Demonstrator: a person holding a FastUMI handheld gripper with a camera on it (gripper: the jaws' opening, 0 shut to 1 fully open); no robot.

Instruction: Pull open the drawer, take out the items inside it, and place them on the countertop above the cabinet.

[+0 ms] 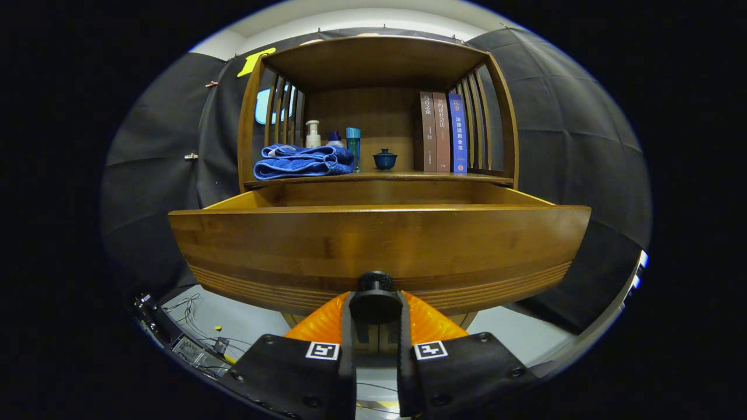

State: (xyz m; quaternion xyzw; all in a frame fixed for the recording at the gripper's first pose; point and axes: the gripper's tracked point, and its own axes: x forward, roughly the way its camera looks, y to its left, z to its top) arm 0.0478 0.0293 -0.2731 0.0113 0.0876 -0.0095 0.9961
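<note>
- Cabinet (250, 116): wooden, warm brown, smooth finish, with vertical slats in both side walls and a flat top board over an open shelf.
- Towel (300, 161): blue, soft terry cloth, folded in a thick stack at the left of the countertop (402, 175).
- Bottles behind the towel: a pale pump bottle (313, 134), a small blue-capped one (334, 139), and a teal cylinder (353, 146) just right of the towel.
- Cup (385, 158): dark blue, glazed, round, with a lid, near mid-shelf.
- Books (442, 132): three upright, two brown spines and one blue, against the right slats.
- Drawer (280, 245): pulled well out below the countertop; wide curved front of banded wood grain with fine horizontal ridges along the lower edge. Its inside floor is hidden by the front panel; contents cannot be told.
- Knob (374, 282): dark, round, ribbed rim, at the lower middle of the drawer front.
- Gripper (375, 309): fingers drawn close together, pinching the knob's dark disc from both sides.
- Floor: pale, with loose cables (187, 309) at the lower left.
</note>
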